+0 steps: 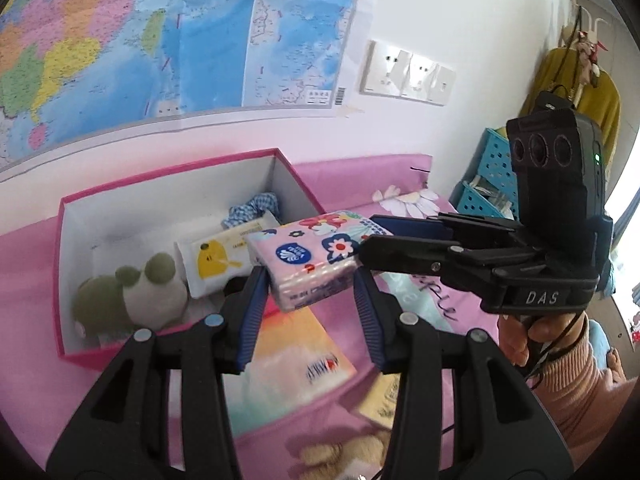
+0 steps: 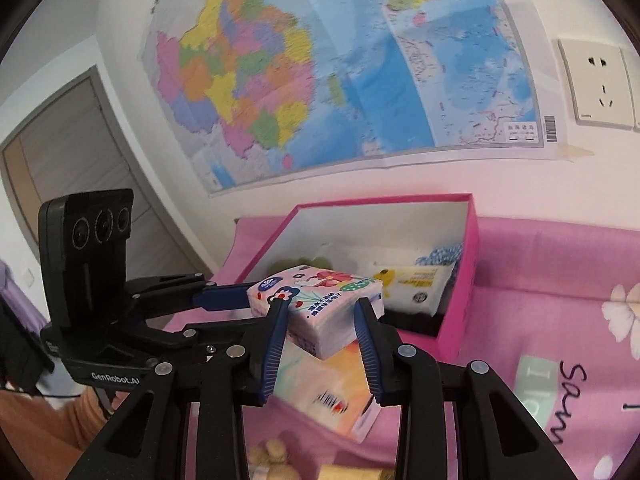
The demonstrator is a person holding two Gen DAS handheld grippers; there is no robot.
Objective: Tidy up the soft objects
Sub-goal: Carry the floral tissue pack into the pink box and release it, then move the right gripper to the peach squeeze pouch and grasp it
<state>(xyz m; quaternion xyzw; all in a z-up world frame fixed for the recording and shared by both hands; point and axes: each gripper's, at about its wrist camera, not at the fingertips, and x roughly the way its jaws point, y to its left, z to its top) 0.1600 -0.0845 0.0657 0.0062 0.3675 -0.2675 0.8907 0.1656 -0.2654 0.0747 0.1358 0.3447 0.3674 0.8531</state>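
Note:
A floral pink tissue pack [image 1: 308, 256] hangs over the near corner of the pink box [image 1: 172, 172]. My left gripper [image 1: 309, 276] is shut on its near end, both blue pads against its sides. My right gripper [image 1: 366, 234] comes in from the right and grips the far end. In the right wrist view the same pack [image 2: 320, 312] sits between the right gripper's [image 2: 321, 304] pads, and the left gripper [image 2: 244, 304] holds it from the left. Inside the box lie a green and white plush toy [image 1: 132, 292], a yellow-printed wipes pack [image 1: 216, 256] and a blue checked cloth [image 1: 252, 208].
Under the held pack a pastel tissue pack [image 1: 296, 352] lies on the pink floral sheet [image 2: 560, 280]. A beige plush [image 1: 340, 452] and a yellowish pack [image 1: 384, 396] sit nearer me. Blue perforated baskets [image 1: 492, 176] stand at the right. The wall with a map [image 2: 320, 60] is right behind the box [image 2: 472, 260].

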